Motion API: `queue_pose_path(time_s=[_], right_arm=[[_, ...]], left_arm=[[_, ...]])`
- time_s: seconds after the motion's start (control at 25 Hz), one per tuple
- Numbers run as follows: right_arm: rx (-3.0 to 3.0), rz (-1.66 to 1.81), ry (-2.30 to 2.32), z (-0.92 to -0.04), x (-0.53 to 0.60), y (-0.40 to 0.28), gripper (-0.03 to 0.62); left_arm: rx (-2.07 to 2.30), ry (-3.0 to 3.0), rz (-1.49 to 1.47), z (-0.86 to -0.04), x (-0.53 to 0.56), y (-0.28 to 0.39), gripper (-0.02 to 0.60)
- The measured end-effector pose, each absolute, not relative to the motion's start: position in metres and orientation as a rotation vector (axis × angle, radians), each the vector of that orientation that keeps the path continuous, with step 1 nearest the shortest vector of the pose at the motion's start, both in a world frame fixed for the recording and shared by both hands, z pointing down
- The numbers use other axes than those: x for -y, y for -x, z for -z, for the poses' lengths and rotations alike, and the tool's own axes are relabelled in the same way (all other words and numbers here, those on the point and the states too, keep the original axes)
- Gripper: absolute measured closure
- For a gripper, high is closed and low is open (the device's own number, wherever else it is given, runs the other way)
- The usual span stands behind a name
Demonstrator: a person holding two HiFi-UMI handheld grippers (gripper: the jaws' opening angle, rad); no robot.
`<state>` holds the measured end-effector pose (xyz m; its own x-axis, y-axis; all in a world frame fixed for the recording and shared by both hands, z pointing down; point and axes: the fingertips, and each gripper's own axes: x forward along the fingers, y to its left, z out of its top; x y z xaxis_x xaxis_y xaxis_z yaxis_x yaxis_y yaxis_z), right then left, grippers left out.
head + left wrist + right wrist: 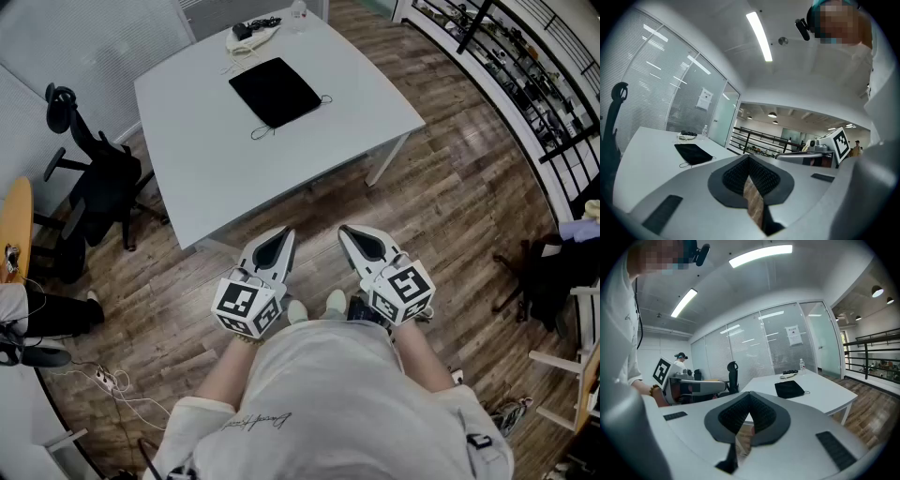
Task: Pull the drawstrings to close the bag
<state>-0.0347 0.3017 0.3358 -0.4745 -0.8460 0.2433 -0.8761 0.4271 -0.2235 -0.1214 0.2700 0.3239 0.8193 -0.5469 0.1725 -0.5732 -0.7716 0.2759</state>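
Marks script [258,422] on the shirt as too small to read, sheet [793,335] on the glass partition [740,345] as unreadable. Records square markers only on the gripper cubes.

Locates black bag [275,91] flat on the white table [206,169], towards its far end, drawstrings [259,132] slack beside it.

Finds left gripper [281,236] and right gripper [349,232] clenched tight on nothing, side by side off the table's near edge, well apart from the bag.

Notes cables [253,31] and bottle [802,364] beyond the bag, office chair [94,183] left of the table, plank floor [450,178], railing [525,56] to the right.
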Motion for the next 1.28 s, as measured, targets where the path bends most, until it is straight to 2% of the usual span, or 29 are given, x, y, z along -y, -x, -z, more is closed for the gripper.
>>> queue_pose_path(time_s=[0.8,1.28], right_arm=[[2.638,-0.476,-1.499,-0.332,-0.305,0.017,0.571],[2.683,-0.5,-1.427,-0.34,-0.303,-0.019,0.571]], left_arm=[[0.863,-2.682,-0.127,-0.32,-0.27,0.104,0.571],[0.943,-2.676,-0.103,-0.319,-0.272,0.074,0.571]])
